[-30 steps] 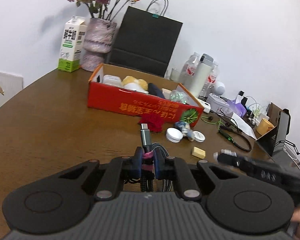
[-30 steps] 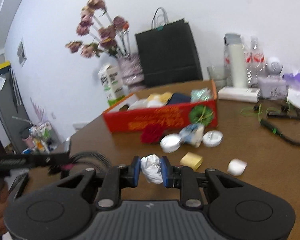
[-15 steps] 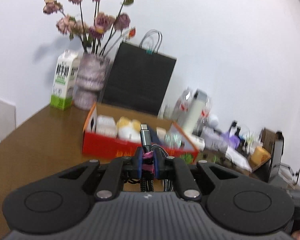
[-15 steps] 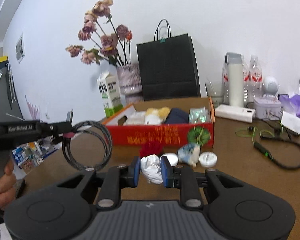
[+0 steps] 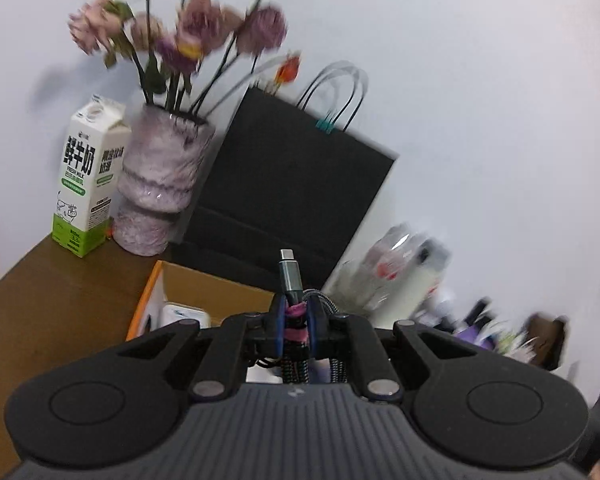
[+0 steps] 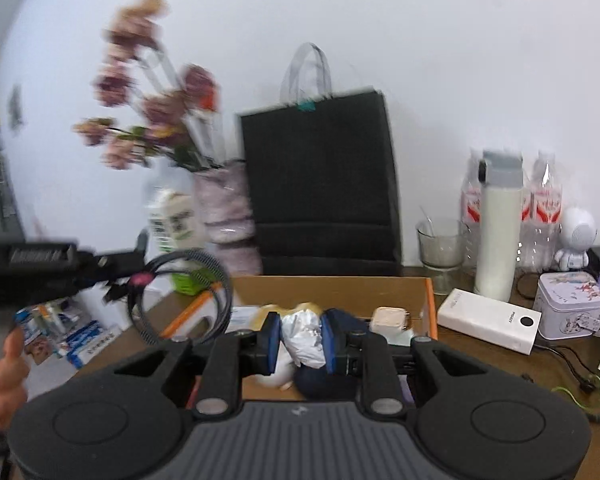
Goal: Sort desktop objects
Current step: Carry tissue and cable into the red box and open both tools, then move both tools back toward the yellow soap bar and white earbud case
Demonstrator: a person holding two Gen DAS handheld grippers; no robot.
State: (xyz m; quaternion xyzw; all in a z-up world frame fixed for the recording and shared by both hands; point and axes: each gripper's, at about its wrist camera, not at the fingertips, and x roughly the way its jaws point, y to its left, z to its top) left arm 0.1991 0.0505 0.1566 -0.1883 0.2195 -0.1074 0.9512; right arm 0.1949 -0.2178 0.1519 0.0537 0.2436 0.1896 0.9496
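Observation:
My left gripper (image 5: pixel 293 322) is shut on a coiled braided USB cable (image 5: pixel 290 276) bound with a pink tie; its plug sticks up past the fingertips. It hangs above the near left corner of the open cardboard box (image 5: pixel 204 286). In the right wrist view the same coil (image 6: pixel 182 292) dangles at the left, over the box's left end. My right gripper (image 6: pixel 300 338) is shut on a crumpled white wrapper (image 6: pixel 303 338), held above the box (image 6: pixel 332 290), which holds several small items.
A milk carton (image 5: pixel 86 176), a vase of dried flowers (image 5: pixel 160 184) and a black paper bag (image 5: pixel 292 196) stand behind the box. To the right are a glass (image 6: pixel 440 248), a white bottle (image 6: pixel 498 232), a power bank (image 6: pixel 488 320), a tin (image 6: pixel 570 310) and cables.
Both grippers have moved forward and up from the loose items on the table to above the box. Each still holds its object.

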